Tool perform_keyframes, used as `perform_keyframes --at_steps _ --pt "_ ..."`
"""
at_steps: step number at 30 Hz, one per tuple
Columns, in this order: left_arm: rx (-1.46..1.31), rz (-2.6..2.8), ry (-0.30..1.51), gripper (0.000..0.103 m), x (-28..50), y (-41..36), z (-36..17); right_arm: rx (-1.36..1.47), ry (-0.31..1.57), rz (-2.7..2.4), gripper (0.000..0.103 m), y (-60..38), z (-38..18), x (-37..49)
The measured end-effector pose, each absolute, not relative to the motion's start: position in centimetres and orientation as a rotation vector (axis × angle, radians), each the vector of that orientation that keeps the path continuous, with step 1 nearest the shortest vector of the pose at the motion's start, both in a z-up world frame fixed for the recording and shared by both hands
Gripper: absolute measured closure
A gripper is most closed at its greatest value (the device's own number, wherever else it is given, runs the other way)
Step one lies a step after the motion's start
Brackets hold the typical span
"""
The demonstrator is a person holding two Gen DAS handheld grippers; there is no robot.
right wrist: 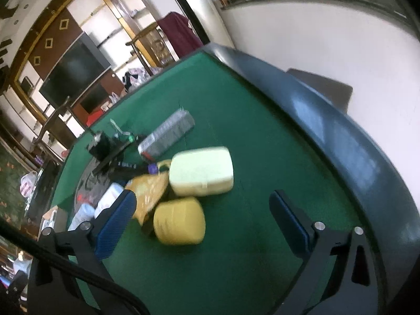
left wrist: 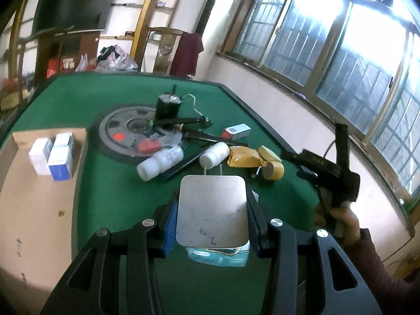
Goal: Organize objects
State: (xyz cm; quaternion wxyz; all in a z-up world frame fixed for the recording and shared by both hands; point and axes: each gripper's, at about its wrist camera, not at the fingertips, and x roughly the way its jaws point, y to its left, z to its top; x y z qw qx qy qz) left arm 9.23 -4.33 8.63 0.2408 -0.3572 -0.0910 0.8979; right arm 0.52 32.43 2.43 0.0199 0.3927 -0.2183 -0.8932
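Green felt table (left wrist: 110, 97): dark padded rim, fills both wrist views.

Cardboard tray (left wrist: 39, 210): at 9 o'clock on the table in the left wrist view; holds three small white-and-blue boxes (left wrist: 52, 157) standing together.

Grey round disc (left wrist: 123, 131): flat at 11 o'clock, a black cylinder (left wrist: 166, 106) upright on its far edge, black rods lying across it.

White charger plug (left wrist: 212, 210): clamped between the blue pads of the left gripper (left wrist: 211, 218), two prongs pointing away, held above the felt; a teal packet (left wrist: 218, 256) sits just beneath it.

Right gripper (right wrist: 207, 225): jaws apart, nothing between the pads, over the felt near the rim.

Two white bottles (left wrist: 160, 161): on their sides at 12 o'clock, just beyond the plug.

Pale yellow block (right wrist: 202, 169) and yellow tape roll (right wrist: 179, 220): touching, beside an orange packet (right wrist: 149, 189).

Red-and-white box (left wrist: 236, 131): at 1 o'clock, behind the bottles.
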Motion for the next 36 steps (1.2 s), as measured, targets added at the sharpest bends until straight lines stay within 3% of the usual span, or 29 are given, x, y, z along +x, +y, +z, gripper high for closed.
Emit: perform_keyframes --at_steps 12,16,20,22,24,31,32,33,34,36 --pt "-0.967 2.528 -0.427 0.064 8.3 -7.0 6.2 1.267 -0.373 -2.655 0.002 24.9 4.4 5.5" --pt "-1.016 2.546 -0.410 0.063 8.4 -7.6 5.1 1.264 -0.306 -2.599 0.002 22.3 4.3 6.2" --pt "-1.068 2.553 -0.433 0.051 8.6 -8.1 4.1 1.294 -0.245 -2.550 0.002 20.5 3.5 6.4" --pt "-1.095 2.541 -0.463 0.051 8.6 -8.4 3.7 1.260 -0.134 -2.671 0.002 20.8 4.2 6.7" --pt "-1.113 2.538 -0.480 0.041 8.8 -8.5 3.5 1.221 -0.134 -2.794 0.002 22.8 5.0 6.6" --pt "-1.163 2.492 -0.524 0.040 8.5 -8.0 2.4 1.351 -0.205 -2.834 0.002 28.4 3.9 2.7" --pt "-1.172 2.489 -0.521 0.040 8.5 -7.8 2.3 1.360 -0.212 -2.825 0.004 28.4 3.6 2.1" --pt "-1.177 2.486 -0.522 0.040 8.6 -7.7 2.2 1.368 -0.220 -2.810 0.016 28.3 3.1 1.5" --pt "-1.179 2.486 -0.523 0.040 8.6 -7.8 2.3 1.374 -0.228 -2.797 0.036 28.1 2.8 1.0" --pt "-1.176 2.492 -0.502 0.040 8.8 -7.5 2.3 1.400 -0.248 -2.765 0.058 27.8 1.8 -0.4"
